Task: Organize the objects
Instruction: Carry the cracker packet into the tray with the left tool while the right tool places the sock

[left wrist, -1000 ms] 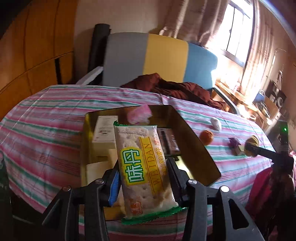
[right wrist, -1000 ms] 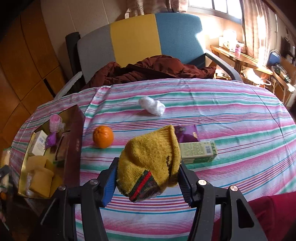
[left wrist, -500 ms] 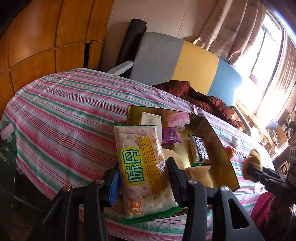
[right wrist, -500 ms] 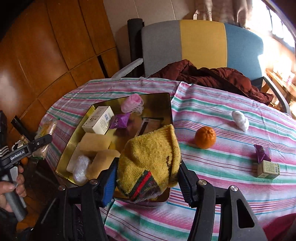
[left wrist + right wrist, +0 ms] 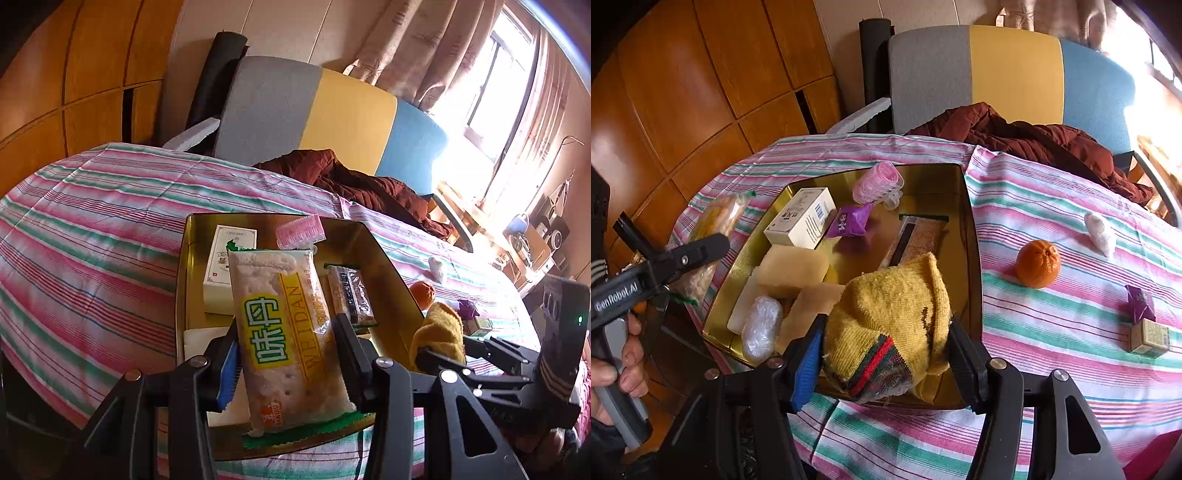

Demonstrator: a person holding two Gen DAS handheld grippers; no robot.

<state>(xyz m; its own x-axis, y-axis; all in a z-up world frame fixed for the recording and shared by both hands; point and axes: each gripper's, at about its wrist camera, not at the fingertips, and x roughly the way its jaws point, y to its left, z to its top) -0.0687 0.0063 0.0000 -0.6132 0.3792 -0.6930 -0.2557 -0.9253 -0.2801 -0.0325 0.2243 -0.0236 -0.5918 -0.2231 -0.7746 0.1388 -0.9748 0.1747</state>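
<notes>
1. Cracker packet (image 5: pixel 291 339) is sitting clamped in left gripper (image 5: pixel 286 354) jaws, hovering over gold tray (image 5: pixel 384 254).
2. Yellow knit hat (image 5: pixel 890 325) is being pinched by right gripper (image 5: pixel 882 354) above the tray's near edge.
3. Step looks like drop-off; next, lowering and releasing inside.

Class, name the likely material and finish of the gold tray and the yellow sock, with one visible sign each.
Gold tray: probably metal or foil-faced card, glossy; its walls mirror the contents. Yellow sock: knitted yarn, matte and fuzzy; ribbed stitches and a striped cuff show.
</notes>
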